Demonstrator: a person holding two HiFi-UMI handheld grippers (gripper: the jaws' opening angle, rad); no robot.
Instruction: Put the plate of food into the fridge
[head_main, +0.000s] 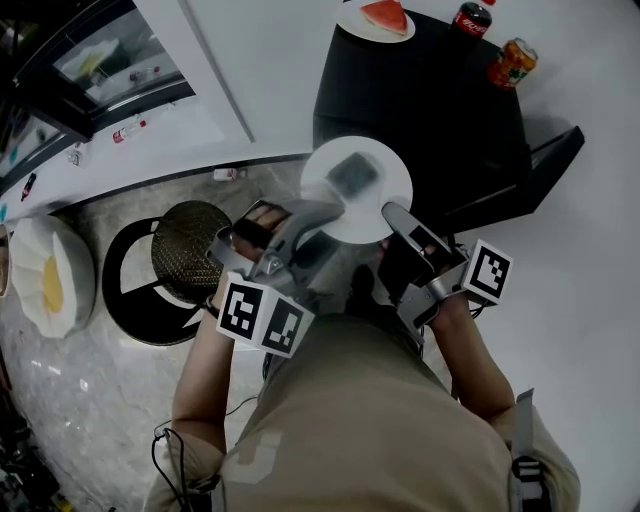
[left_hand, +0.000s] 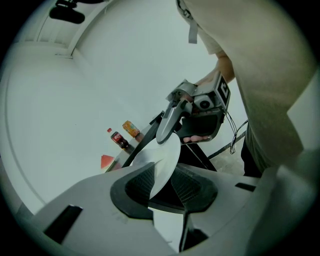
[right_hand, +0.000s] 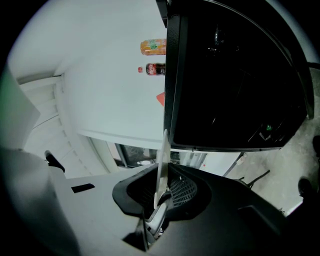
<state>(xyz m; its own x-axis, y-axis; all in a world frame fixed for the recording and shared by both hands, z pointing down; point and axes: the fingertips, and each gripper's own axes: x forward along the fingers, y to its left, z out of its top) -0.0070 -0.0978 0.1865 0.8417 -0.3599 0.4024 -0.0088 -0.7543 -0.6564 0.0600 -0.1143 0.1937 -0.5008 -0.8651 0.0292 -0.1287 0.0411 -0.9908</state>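
Plate (head_main: 372, 212): white, round, held in the air in front of the person, just off the near-left corner of the black table (head_main: 420, 110). One dark piece of food (head_main: 352, 175) sits near its middle (too blurred to say what kind).

Left gripper (head_main: 310, 215): clamped on the plate's left rim. In the left gripper view the plate (left_hand: 162, 160) runs edge-on between the two pads of the gripper (left_hand: 162, 182), and the rim is pinched there.

Right gripper (head_main: 395, 215): clamped on the plate's right rim. In the right gripper view the plate (right_hand: 162, 160) stands as a thin upright line between the pads of the gripper (right_hand: 162, 192), which are closed onto it. The left gripper view also shows the right gripper (left_hand: 167, 127) biting the far edge of the plate.

Fridge (head_main: 45, 105): far left in the head view, dark frame, with shelves and items visible inside. It is well apart from the plate.

Black table, far edge: a second plate (head_main: 350, 28) carrying a watermelon slice (head_main: 383, 16), then to the right a cola bottle (head_main: 472, 18) and an orange can (head_main: 513, 62). All three also show small in the left gripper view: watermelon slice (left_hand: 106, 161), cola bottle (left_hand: 119, 139), orange can (left_hand: 131, 128).

Stool (head_main: 190, 250): round woven seat on a black ring base, standing on the stone-patterned floor (head_main: 90, 400), left of the left gripper and nearer than the fridge.
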